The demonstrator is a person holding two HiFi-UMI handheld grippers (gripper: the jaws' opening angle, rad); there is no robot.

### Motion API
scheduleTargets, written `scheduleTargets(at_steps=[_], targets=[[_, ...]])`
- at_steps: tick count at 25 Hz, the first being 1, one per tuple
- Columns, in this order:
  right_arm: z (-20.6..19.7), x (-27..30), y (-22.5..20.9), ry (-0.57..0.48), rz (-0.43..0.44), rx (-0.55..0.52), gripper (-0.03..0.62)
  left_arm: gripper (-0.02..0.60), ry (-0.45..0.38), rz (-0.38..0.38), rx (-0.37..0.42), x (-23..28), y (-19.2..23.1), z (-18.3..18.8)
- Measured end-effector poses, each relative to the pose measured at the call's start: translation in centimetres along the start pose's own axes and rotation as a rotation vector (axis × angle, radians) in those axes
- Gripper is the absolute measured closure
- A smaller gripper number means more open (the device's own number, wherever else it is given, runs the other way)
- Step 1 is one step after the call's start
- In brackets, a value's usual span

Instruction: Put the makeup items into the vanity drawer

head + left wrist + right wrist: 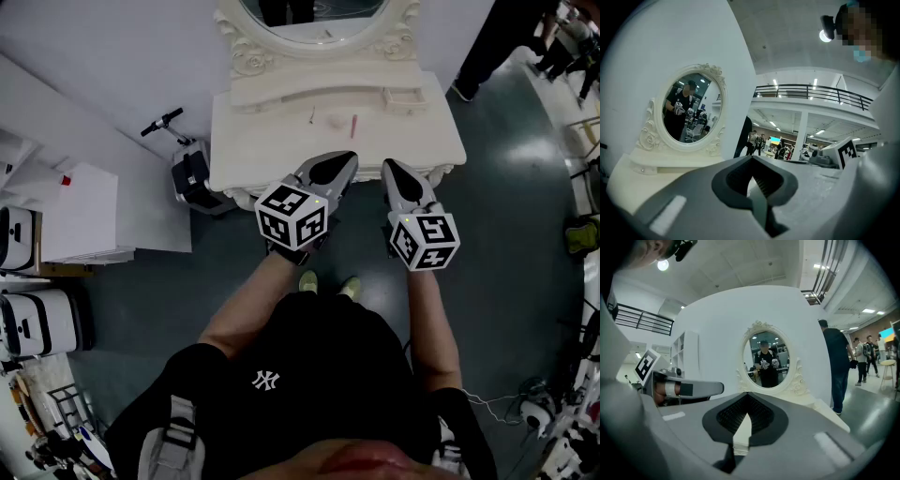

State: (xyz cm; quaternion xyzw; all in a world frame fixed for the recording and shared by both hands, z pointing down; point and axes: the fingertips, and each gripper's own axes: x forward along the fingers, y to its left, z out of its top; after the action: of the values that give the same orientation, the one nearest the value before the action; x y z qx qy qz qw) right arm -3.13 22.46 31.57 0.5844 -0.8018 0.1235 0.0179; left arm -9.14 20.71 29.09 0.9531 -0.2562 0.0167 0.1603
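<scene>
Your left gripper and right gripper both have fingers clenched on nothing, at the surface's front edge. The makeup items, like that pink stick, lie upper-middle of frame, with what looks like the drawer just right. Go in clenched and you'll probably knock them rolling.

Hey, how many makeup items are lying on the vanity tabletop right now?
3, in a row on the cream vanity tabletop: a thin dark stick leftmost, a small pale pink piece in the middle, a red stick rightmost. Smaller ones may go unseen.
</scene>
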Motion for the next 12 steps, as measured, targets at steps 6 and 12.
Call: scheduleTargets(at_steps=[6,12], targets=[[0.0,-0.7,-1.1,-0.001,0.015,-0.004,0.572,0.581,-0.010,0.013,0.000,1.0,-1.1,-0.2],[-0.1,-1.2,-1.9,0.000,0.025,-0.007,0.572,0.581,-0.012,0.019,0.002,1.8,-2.2,-0.5]])
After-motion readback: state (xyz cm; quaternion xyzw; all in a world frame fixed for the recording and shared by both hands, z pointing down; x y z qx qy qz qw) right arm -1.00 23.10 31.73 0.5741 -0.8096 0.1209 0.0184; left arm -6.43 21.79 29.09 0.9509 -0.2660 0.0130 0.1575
